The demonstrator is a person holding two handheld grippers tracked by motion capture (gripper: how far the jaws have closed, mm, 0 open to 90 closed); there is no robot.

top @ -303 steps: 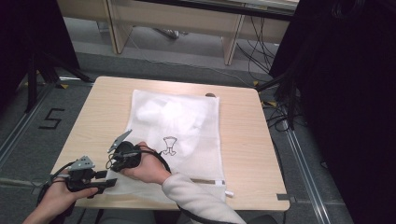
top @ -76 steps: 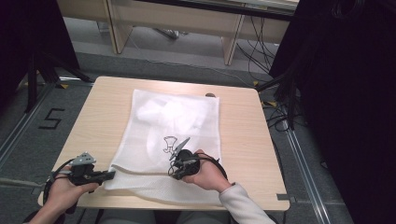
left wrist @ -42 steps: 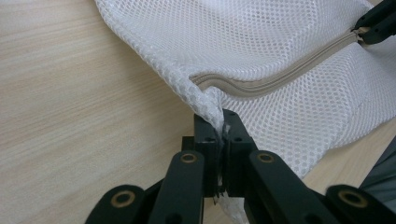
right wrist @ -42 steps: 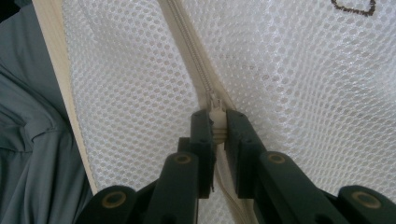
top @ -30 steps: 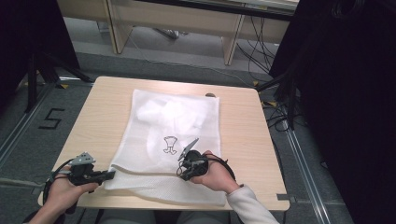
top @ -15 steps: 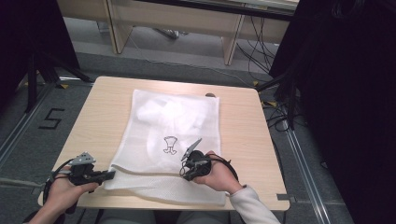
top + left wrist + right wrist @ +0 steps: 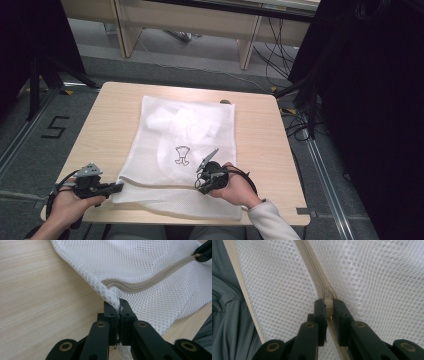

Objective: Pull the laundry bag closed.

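Observation:
A white mesh laundry bag [image 7: 185, 145] with a small printed garment symbol lies flat on the wooden table [image 7: 260, 130], white cloth showing inside it. My left gripper [image 7: 118, 187] is shut on the bag's near left corner [image 7: 110, 291], beside the end of the beige zipper [image 7: 155, 280]. My right gripper [image 7: 201, 184] is shut on the zipper pull [image 7: 328, 305], part-way along the zipper [image 7: 312, 267] near the bag's front edge. The closed zipper teeth run away from the jaws in the right gripper view.
The table's front edge [image 7: 280, 221] runs just beneath both hands, with grey trousers [image 7: 227, 315] below it. Bare wood lies left and right of the bag. Desks and cables stand on the floor beyond the table.
My right gripper has slid rightward along the bag's front edge with the zipper pull, slowing over the last second. The left gripper has kept still on the corner.

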